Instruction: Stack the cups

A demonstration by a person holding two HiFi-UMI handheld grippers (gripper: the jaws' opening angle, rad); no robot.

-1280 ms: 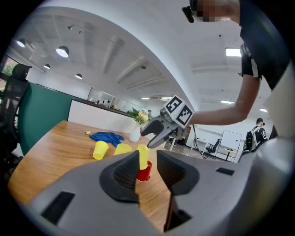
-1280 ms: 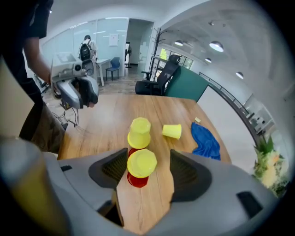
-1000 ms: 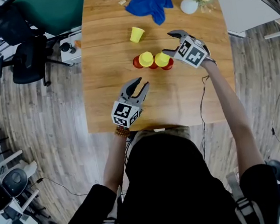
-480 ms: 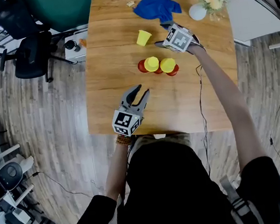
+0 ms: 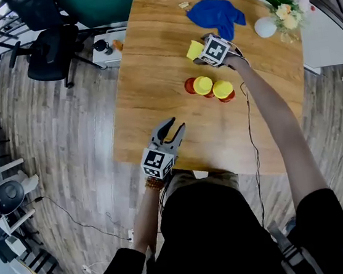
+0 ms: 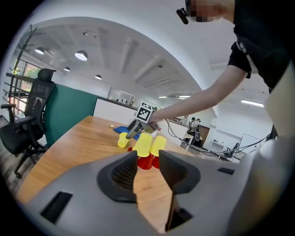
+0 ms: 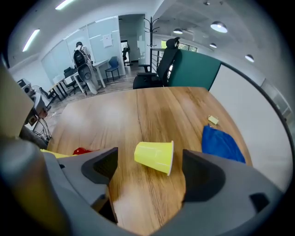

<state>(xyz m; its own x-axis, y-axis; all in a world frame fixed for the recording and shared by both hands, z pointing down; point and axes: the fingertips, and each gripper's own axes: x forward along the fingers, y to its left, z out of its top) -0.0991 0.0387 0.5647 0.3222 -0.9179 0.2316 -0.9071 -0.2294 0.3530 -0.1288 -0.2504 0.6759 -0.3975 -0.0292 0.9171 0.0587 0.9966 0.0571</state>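
Obs.: the loose yellow cup (image 7: 154,157) lies on its side on the far part of the table (image 5: 151,123), just near of the blue cloth (image 5: 218,13) and apart from the cluster of red and yellow cups (image 5: 212,88), which stands nearer the person. The right gripper (image 5: 206,53) hangs over the loose cup, pointing steeply down, with the cup just to its left in the head view. Its jaws have just been opening and stand wide apart. In the right gripper view the cup shows in the gap beyond the tips, and neither pad is on it. Key relation: the cup's long axis runs across that gap, nearly jaw to jaw and slightly skewed, with the rim toward the right-hand jaw and the closed base toward the left-hand one. Judgement: closing as aligned would pinch the cup end to end, base against rim, not across its wall. A roll of the wrist, or a bite on the rim, looks needed before descent. The left gripper (image 5: 175,126) sits at the near edge of the table, well apart from every cup, aimed toward the cluster. Its jaws have just been opening a little and stand partly apart with nothing between them. The right hand is plainly the nearer one for this pick.
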